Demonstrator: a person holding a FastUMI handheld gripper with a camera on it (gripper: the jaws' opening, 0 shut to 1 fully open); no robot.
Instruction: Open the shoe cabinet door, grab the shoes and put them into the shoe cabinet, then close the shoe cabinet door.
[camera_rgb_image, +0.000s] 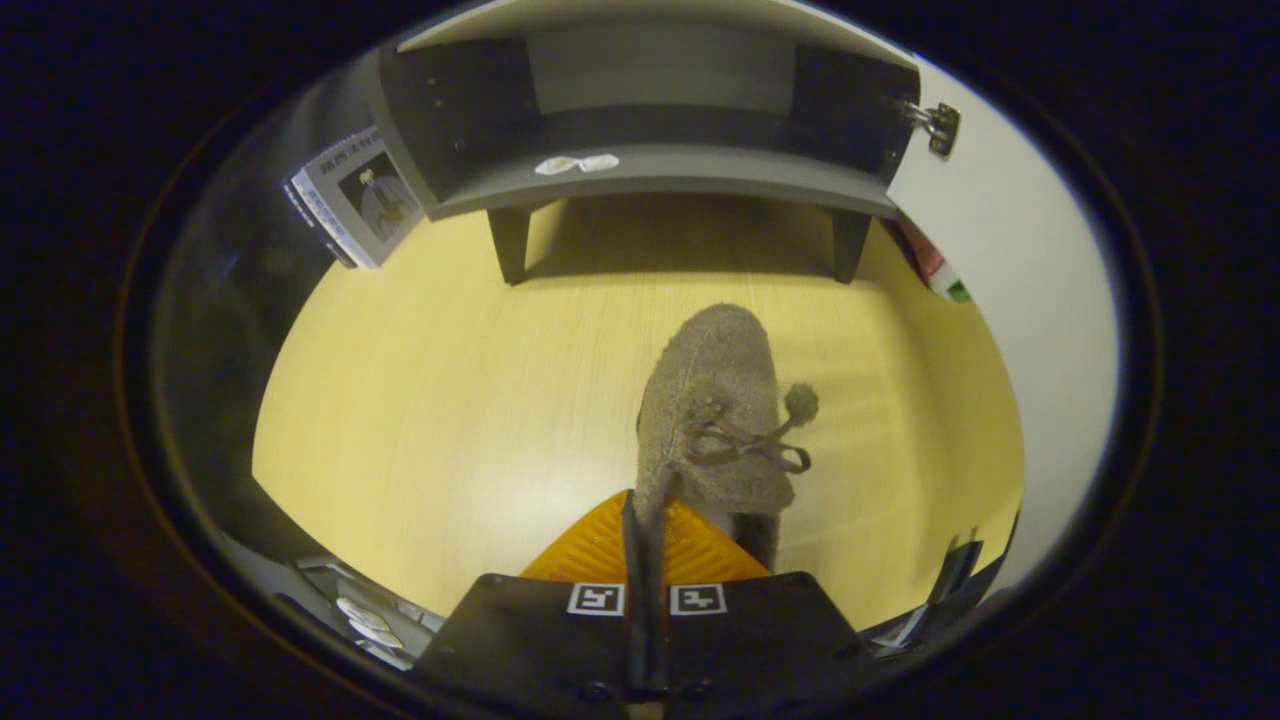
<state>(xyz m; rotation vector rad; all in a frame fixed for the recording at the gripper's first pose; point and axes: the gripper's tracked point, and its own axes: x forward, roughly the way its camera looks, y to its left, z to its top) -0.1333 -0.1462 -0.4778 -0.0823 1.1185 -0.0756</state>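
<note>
In the gripper view, the gripper (645, 520) has its two orange ribbed fingers (590, 550) pressed nearly together, pinching the thin edge of a grey felt slipper (715, 400) at its near, open end. The slipper extends ahead of the fingers over the pale wooden floor (420, 400), its bow with a small pom-pom (800, 402) on top. Beyond it stands the dark shoe cabinet (650, 170), with the white door (1010, 280) swung open to the right and a shelf bare but for two small white patches. The slipper looks light, soft and floppy; a hold on the collar rim seems sound, though the toe may sag and swing.
</note>
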